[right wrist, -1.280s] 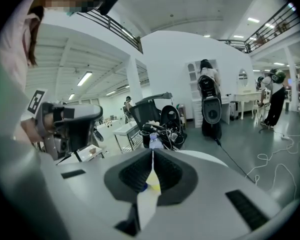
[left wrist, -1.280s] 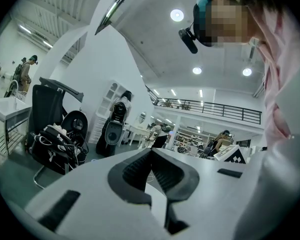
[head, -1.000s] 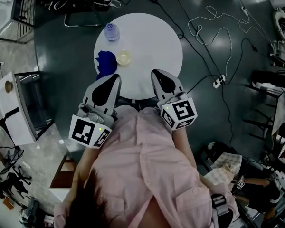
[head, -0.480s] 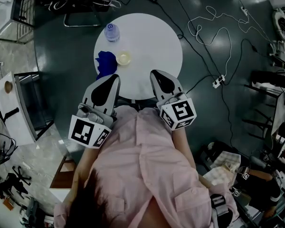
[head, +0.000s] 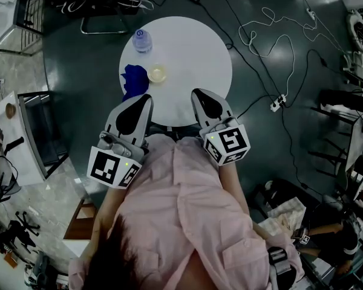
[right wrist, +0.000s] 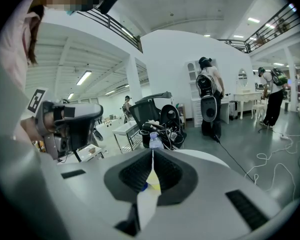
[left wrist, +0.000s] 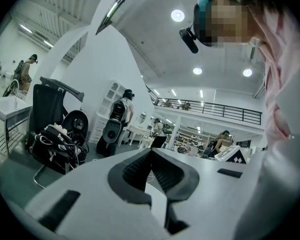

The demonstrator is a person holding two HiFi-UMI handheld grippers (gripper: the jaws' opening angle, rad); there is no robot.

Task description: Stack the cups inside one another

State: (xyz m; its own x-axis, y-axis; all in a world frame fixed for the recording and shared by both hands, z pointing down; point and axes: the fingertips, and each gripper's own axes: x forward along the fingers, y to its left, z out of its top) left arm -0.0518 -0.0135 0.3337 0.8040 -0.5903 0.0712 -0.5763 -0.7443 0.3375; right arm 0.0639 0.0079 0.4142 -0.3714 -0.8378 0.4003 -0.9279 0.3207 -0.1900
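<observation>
A pale yellow cup (head: 158,73) stands upright on the left part of the round white table (head: 193,53). Touching its left side is a blue item (head: 133,80) whose shape I cannot make out. Both grippers hover at the table's near edge, close to the person's chest. My left gripper (head: 147,96) is shut and empty, just this side of the blue item. My right gripper (head: 195,92) is also shut and empty, to the right of the cup. In the right gripper view, the yellow cup (right wrist: 154,180) shows through the slit below the shut jaw tips (right wrist: 152,151).
A clear water bottle (head: 142,40) stands behind the cup on the table's far left. Cables and a power strip (head: 279,103) lie on the floor to the right. A white cabinet (head: 21,141) stands at the left. A chair base (head: 106,17) sits beyond the table.
Both grippers and the table items are where they were. Only people at the picture's edges have shifted.
</observation>
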